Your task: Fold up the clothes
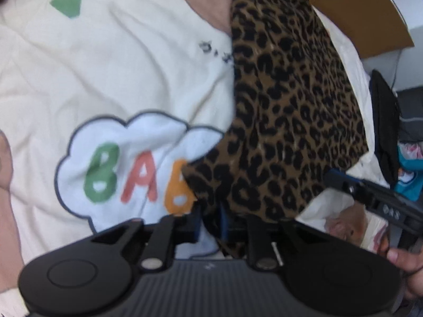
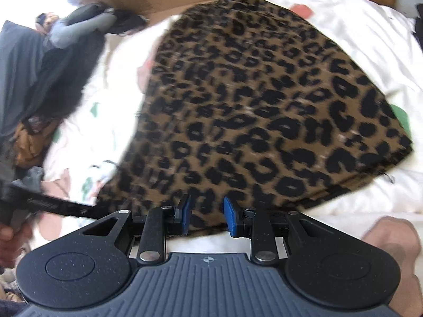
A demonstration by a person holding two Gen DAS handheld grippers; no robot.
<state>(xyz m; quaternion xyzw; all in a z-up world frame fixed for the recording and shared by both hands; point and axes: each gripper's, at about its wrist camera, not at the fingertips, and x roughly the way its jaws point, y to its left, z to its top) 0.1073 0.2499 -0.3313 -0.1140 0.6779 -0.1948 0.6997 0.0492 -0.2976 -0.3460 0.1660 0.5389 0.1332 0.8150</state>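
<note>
Left to right: cream bedspread (image 1: 119,60) with a cloud print reading "BAB" (image 1: 137,169), then the leopard-print garment (image 1: 285,111) draped across it, cardboard box (image 1: 351,8) beyond, dark clothes pile (image 2: 39,79) off the bed edge in the right wrist view.

My left claw (image 1: 211,227): a corner of the leopard fabric hangs right over the fingers, so I cannot tell if it is pinching or just under the cloth. The blue pads are mostly hidden.

My right claw (image 2: 206,216): spread apart, 2 blue pads visible with a gap, leopard hem lying between and behind them, not clamped. It also shows as a dark bar at the right of the left wrist view.

Garment state: looks doubled, with a layered edge on the right side in the right wrist view, and sits as a rough trapezoid on the bed. Frames are motion-blurred. My read: at least 1 fold is in; whether more folds or only final flattening remain, I cannot settle from this.
</note>
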